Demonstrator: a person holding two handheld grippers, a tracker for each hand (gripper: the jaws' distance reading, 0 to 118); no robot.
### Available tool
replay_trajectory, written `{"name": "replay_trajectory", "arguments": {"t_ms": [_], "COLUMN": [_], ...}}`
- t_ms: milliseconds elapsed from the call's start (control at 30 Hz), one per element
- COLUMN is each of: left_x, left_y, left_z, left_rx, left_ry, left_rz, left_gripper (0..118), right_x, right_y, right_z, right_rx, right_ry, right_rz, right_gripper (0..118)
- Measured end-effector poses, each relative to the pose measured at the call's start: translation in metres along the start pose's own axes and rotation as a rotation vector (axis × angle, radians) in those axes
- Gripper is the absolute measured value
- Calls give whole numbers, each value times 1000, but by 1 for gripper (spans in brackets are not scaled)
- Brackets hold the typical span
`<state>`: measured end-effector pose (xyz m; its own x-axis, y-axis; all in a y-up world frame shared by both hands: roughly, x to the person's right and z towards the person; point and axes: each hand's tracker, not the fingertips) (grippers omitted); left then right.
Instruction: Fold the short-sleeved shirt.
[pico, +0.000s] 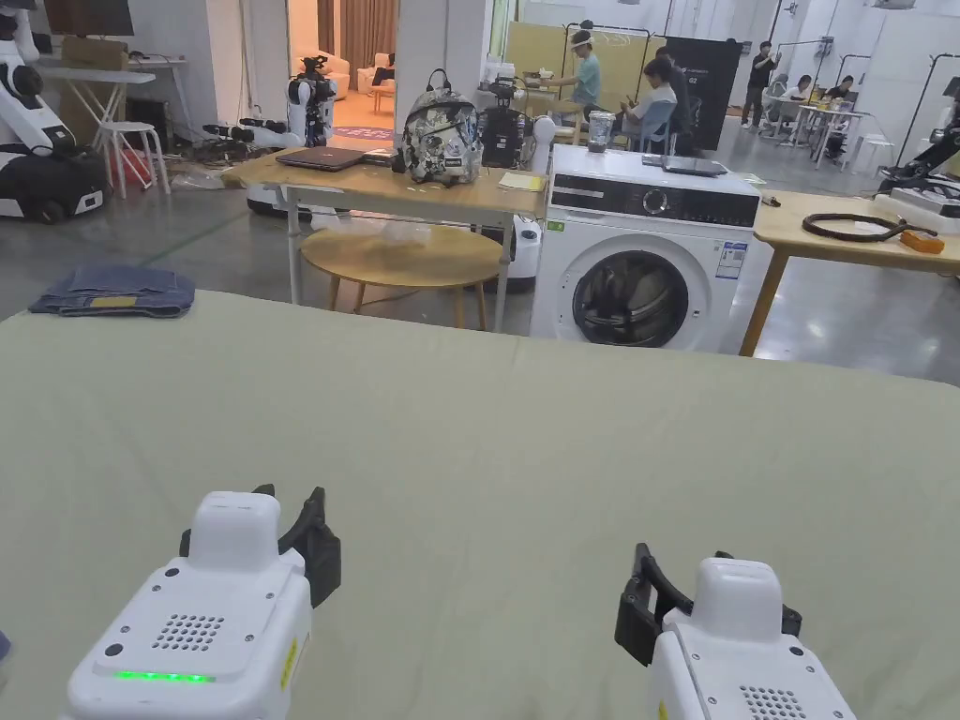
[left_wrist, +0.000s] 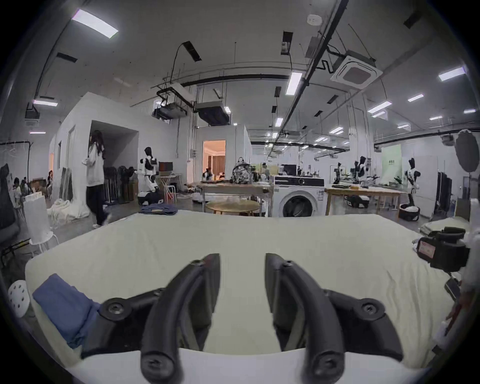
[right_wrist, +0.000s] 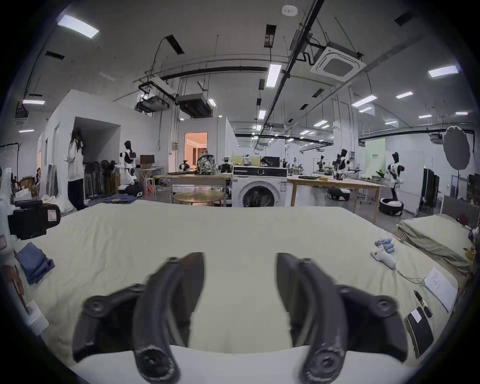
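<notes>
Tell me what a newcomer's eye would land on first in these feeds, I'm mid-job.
First the two white tongs: the left tongs and right tongs hover low in the head view over the pale green sheet, both open and empty. Next the folded blue garment at the sheet's near left edge, beside the left tongs, and folded denim at the far left corner. Behind stands a white washing machine.
</notes>
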<state>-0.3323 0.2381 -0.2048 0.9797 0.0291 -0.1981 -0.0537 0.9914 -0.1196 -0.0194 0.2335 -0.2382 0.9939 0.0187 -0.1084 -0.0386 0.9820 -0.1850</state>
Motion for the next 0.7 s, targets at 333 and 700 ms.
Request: {"name": "replay_trajectory", "arguments": {"t_ms": [333, 700], "left_x": [4, 1], "left_y": [4, 2], "left_z": [0, -2], "left_rx": [49, 82], "left_ry": [-66, 1], "left_rz": [-39, -19], "left_gripper": [67, 67], "right_x": [-1, 9], "right_y": [2, 6], "right_z": [2, 1], "right_rx": [43, 58], "right_ry": [-27, 9], "right_rz": [4, -31], "right_gripper": [98, 98]}}
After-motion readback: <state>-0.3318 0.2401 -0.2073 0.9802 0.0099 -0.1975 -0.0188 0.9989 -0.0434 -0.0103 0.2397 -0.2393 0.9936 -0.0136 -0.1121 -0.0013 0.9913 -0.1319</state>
